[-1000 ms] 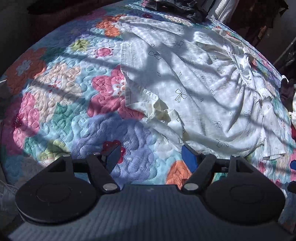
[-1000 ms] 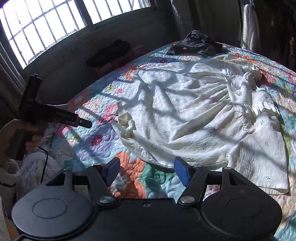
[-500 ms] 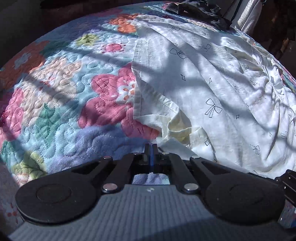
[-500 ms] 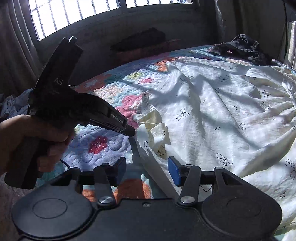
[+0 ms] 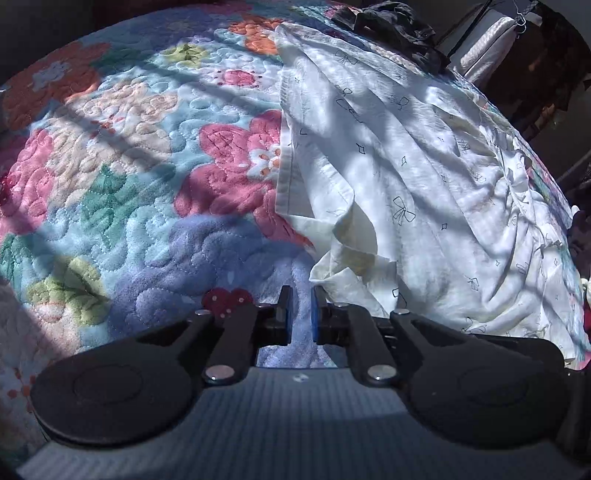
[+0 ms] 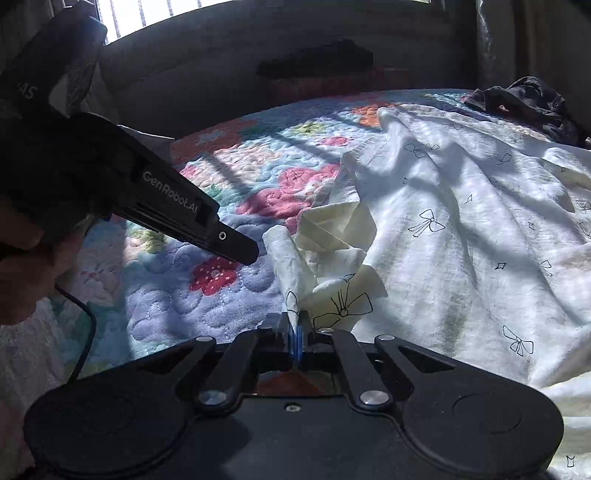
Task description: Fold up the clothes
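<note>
Corner of the white dress sits pinched in your right gripper; left gripper, jaws slightly parted and empty, lies just left of it.

Left wrist view sits low behind the left gripper, close over the quilt, facing along the near edge of the white garment toward the dark clothes pile. Right wrist view sits behind the right gripper, equally close, facing the window wall. The 2 views share the garment's crumpled corner, the quilt flowers and the dark pile; the right view also catches the left gripper body.
</note>
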`<control>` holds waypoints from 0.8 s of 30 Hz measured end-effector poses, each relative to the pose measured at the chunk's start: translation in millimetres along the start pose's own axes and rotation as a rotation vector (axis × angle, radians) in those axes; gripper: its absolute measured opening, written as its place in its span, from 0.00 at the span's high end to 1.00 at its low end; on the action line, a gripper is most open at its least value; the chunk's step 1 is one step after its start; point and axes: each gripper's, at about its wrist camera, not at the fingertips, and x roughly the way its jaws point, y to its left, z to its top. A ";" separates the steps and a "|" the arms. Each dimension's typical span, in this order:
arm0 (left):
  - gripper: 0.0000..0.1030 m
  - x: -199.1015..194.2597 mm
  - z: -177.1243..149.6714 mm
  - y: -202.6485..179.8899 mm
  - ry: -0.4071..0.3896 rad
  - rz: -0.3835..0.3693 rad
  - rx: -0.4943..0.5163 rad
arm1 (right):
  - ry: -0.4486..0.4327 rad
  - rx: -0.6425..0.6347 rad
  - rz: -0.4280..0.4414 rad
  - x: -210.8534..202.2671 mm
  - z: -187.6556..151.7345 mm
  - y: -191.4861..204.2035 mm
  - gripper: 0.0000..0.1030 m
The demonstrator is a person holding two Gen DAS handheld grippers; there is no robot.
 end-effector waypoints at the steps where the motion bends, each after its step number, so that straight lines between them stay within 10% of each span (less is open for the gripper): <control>1: 0.55 0.2 -0.3 1.3 -0.008 -0.014 -0.009 | -0.006 -0.040 -0.004 -3.8 -2.6 6.6 0.96; 7: 0.31 22.2 -3.5 0.0 0.054 -0.068 -0.072 | -0.050 -0.018 0.022 -12.6 -11.0 7.0 0.96; 9: 0.43 18.6 -6.0 1.6 0.050 -0.055 -0.071 | -0.045 -0.005 0.024 -11.5 -12.1 6.5 0.96; 10: 0.84 15.5 -7.2 2.6 0.044 -0.044 -0.068 | -0.040 -0.009 0.021 -10.9 -12.5 7.4 0.96; 11: 1.00 12.4 -8.5 3.7 0.039 -0.033 -0.065 | -0.033 -0.021 0.015 -10.5 -12.7 9.1 0.96; 24: 0.97 -19.7 -21.8 16.7 -0.023 0.073 -0.046 | 0.091 -0.035 0.025 -19.2 -17.8 17.4 0.95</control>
